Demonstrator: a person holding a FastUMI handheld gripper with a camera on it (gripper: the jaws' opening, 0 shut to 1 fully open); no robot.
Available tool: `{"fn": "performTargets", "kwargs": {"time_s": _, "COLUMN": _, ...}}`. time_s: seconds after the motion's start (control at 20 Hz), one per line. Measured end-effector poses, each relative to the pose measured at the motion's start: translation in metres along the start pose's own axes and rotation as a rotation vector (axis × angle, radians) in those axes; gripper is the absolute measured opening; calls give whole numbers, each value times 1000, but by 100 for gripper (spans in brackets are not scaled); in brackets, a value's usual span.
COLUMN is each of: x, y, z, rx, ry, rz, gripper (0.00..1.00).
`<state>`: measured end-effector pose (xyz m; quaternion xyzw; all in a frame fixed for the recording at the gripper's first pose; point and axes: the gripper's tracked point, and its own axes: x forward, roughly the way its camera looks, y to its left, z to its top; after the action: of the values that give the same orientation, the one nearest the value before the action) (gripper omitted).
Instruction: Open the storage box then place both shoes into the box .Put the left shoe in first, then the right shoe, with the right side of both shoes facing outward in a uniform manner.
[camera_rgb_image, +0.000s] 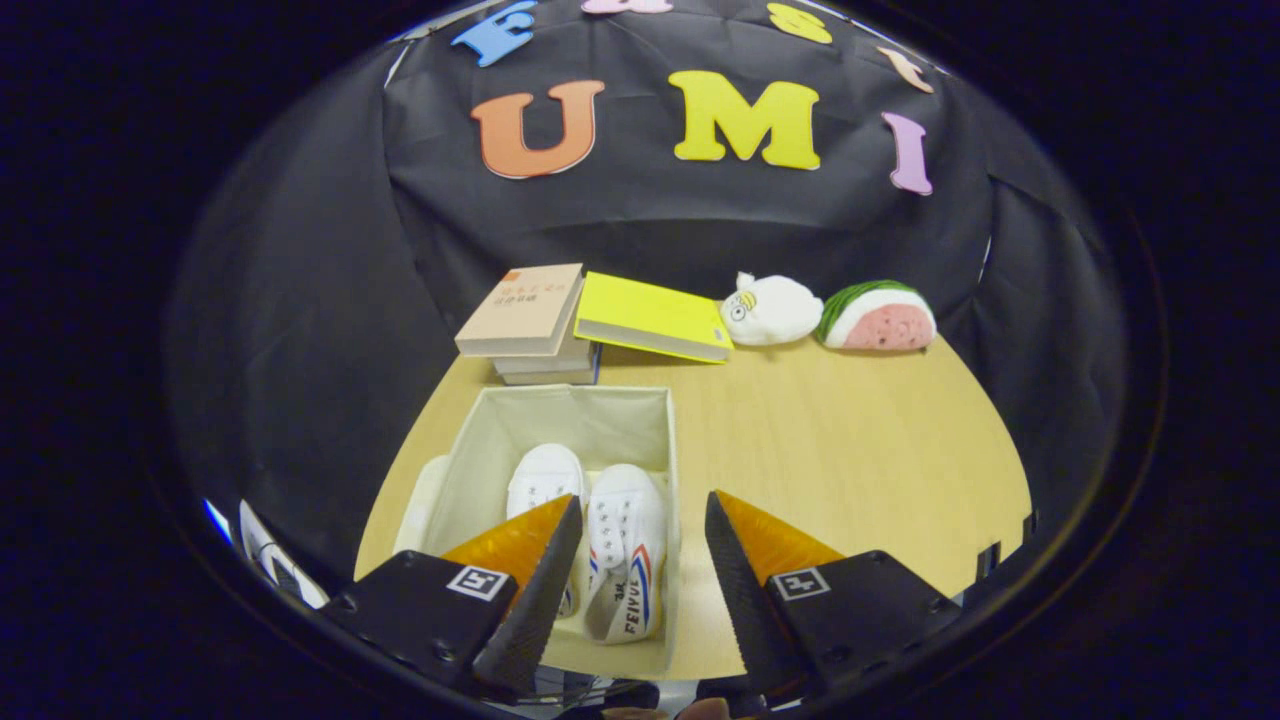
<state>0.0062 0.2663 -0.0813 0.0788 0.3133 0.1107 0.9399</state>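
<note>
The gripper (643, 525) hangs with its fingers spread wide and nothing between them, above the near end of the open cream fabric storage box (660, 420) on the pale wooden surface (850, 450). Two white canvas shoes (610, 520) lie side by side inside, toes pointing away; the one partly behind a finger is hard to judge.

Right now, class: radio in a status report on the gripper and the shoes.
Gripper open, empty, above box. Both white canvas shoes side by side inside the open beige fabric storage box. Nothing in the way.
</note>
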Motion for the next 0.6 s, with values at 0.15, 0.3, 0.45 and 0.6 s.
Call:
{"fn": "performTargets", "kwargs": {"time_s": 0.15, "x": -35, "y": -27, "z": 25, "rx": -3, "ry": -146, "rz": -47, "gripper": 81}}
{"fn": "performTargets", "kwargs": {"time_s": 0.3, "x": -70, "y": -55, "z": 49, "rx": -1, "ry": -282, "rz": -105, "gripper": 87}}
{"fn": "performTargets", "kwargs": {"time_s": 0.45, "x": -95, "y": -77, "z": 61, "rx": 0, "ry": -363, "rz": -146, "gripper": 100}}
{"fn": "performTargets", "kwargs": {"time_s": 0.6, "x": -112, "y": -92, "z": 69, "rx": 22, "ry": -420, "rz": -160, "gripper": 100}}
